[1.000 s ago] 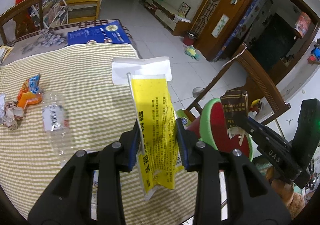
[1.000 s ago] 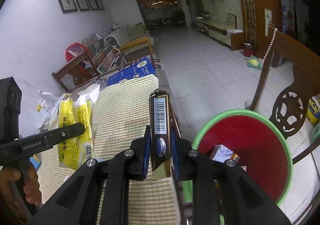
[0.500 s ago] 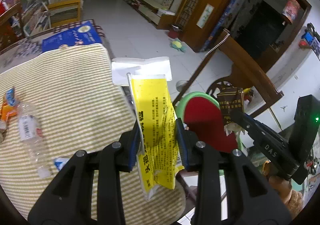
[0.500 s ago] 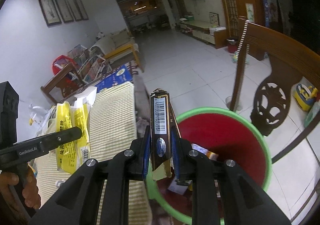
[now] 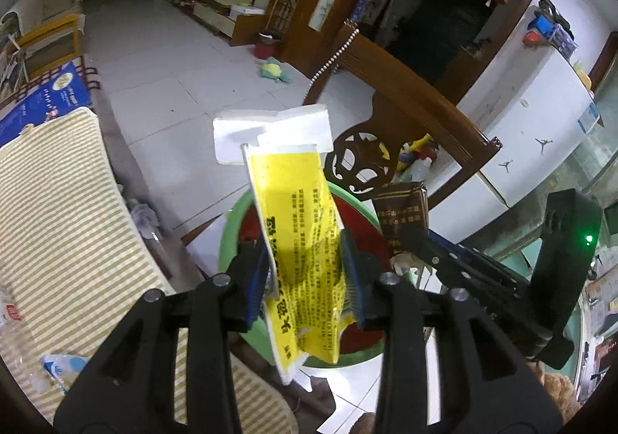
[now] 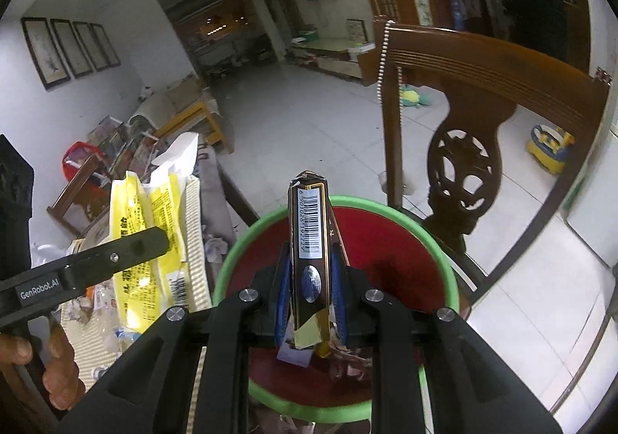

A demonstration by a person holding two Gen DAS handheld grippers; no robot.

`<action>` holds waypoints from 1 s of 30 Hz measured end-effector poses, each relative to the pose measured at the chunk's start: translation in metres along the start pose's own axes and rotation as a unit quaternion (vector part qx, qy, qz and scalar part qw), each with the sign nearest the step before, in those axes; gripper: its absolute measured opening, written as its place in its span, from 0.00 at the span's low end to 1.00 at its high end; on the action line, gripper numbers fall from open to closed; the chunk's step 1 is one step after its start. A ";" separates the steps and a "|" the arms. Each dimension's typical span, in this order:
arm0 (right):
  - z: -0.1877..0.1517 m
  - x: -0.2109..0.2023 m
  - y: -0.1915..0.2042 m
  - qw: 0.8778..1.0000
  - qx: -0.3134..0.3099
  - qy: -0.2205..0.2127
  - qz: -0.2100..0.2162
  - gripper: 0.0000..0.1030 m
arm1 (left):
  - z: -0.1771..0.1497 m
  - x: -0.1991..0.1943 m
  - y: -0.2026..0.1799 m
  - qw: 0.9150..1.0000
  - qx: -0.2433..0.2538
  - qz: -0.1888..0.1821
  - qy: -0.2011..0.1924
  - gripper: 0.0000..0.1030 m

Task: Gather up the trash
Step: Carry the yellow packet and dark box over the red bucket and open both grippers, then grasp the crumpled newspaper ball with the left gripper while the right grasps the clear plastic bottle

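- The left gripper (image 5: 305, 275) points forward and down, its blue-padded fingers pinching a yellow printed wrapper (image 5: 299, 241) that stands upright between them, a white flap at its 12 o'clock end.
- The right gripper (image 6: 309, 291) is level with it and clamps a dark cigarette pack (image 6: 309, 225) edge-on, barcode facing the camera, torn gold foil hanging at 6 o'clock.
- A bare hand (image 6: 58, 372) grips the left tool's handle at 8 o'clock in the right wrist view.
- Compared with a second ago, both tools have swung off the striped tablecloth (image 5: 58, 210): then the wrapper stood over the cloth, now it hangs over the bucket's near rim.
- The cigarette pack, formerly beside the bucket over the table edge, is now above the red interior.
- The red bucket with green rim (image 6: 336, 412) sits on the floor directly under the right gripper; paper scraps (image 6: 343, 364) lie in its bottom.
- In the left wrist view the bucket (image 5: 231, 225) lies behind the wrapper, and the right tool with its pack (image 5: 403, 214) reaches in from 3 o'clock.
- A carved wooden chair (image 6: 463, 171) stands just beyond the bucket at 1 o'clock.
- A crushed clear plastic bottle (image 5: 54, 372) lies on the cloth at 8 o'clock.
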State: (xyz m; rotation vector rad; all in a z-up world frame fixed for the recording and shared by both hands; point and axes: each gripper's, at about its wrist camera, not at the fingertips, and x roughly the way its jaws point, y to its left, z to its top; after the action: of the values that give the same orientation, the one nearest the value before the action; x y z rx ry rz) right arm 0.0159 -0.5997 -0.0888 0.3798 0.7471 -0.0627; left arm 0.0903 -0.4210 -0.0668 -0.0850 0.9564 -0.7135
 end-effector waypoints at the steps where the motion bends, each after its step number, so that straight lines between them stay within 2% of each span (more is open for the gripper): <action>1: -0.001 0.000 0.000 1.000 0.001 0.000 -0.004 0.21 | 0.000 0.001 0.000 1.000 -0.002 0.000 -0.002 0.60; 2: -0.003 -0.001 0.000 1.000 0.004 -0.001 -0.011 0.34 | -0.001 -0.002 0.001 1.000 -0.006 0.000 -0.008 0.69; 4: -0.004 -0.002 -0.002 1.000 0.015 -0.007 -0.020 0.57 | -0.004 -0.007 0.005 1.000 -0.008 0.002 -0.013 0.69; 7: -0.005 -0.004 0.001 0.999 0.019 -0.013 -0.025 0.57 | -0.009 -0.017 0.020 0.999 -0.014 0.024 -0.020 0.69; 10: -0.005 -0.002 0.015 1.000 0.010 -0.014 -0.017 0.57 | -0.016 -0.034 0.052 0.997 -0.051 0.055 -0.031 0.72; 12: -0.004 0.003 0.028 1.000 -0.002 -0.010 -0.006 0.57 | -0.023 -0.048 0.080 0.992 -0.081 0.084 -0.042 0.73; 14: -0.006 0.010 0.041 1.000 -0.016 -0.004 0.004 0.57 | -0.033 -0.066 0.112 0.984 -0.115 0.123 -0.052 0.73; 16: -0.008 0.017 0.061 0.999 -0.031 0.007 0.019 0.57 | -0.048 -0.087 0.149 0.973 -0.150 0.164 -0.061 0.73; 20: -0.020 0.035 0.109 0.996 -0.062 0.034 0.056 0.57 | -0.082 -0.134 0.217 0.943 -0.222 0.237 -0.075 0.75; 21: -0.022 0.039 0.119 0.995 -0.068 0.039 0.063 0.57 | -0.094 -0.150 0.238 0.931 -0.246 0.259 -0.081 0.78; 24: -0.034 0.051 0.164 0.990 -0.095 0.059 0.092 0.57 | -0.118 -0.181 0.279 0.902 -0.296 0.300 -0.093 0.84; 25: -0.037 0.054 0.174 0.988 -0.100 0.063 0.098 0.57 | -0.131 -0.194 0.298 0.889 -0.319 0.314 -0.097 0.84; 27: -0.045 0.060 0.204 0.984 -0.114 0.073 0.113 0.60 | -0.145 -0.208 0.325 0.876 -0.341 0.327 -0.094 0.85; 28: -0.048 0.062 0.216 0.983 -0.119 0.077 0.117 0.61 | -0.149 -0.211 0.334 0.874 -0.343 0.332 -0.090 0.85; 29: -0.052 0.065 0.230 0.981 -0.125 0.081 0.121 0.62 | -0.154 -0.214 0.347 0.874 -0.342 0.335 -0.083 0.85; 30: -0.057 0.068 0.244 0.980 -0.132 0.086 0.126 0.62 | -0.157 -0.214 0.357 0.878 -0.334 0.333 -0.074 0.85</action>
State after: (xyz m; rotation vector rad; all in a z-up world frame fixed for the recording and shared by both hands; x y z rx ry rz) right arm 0.0754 -0.3467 -0.0957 0.2245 0.8601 0.3084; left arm 0.0754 0.0173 -0.1377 -0.3916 0.9659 0.2813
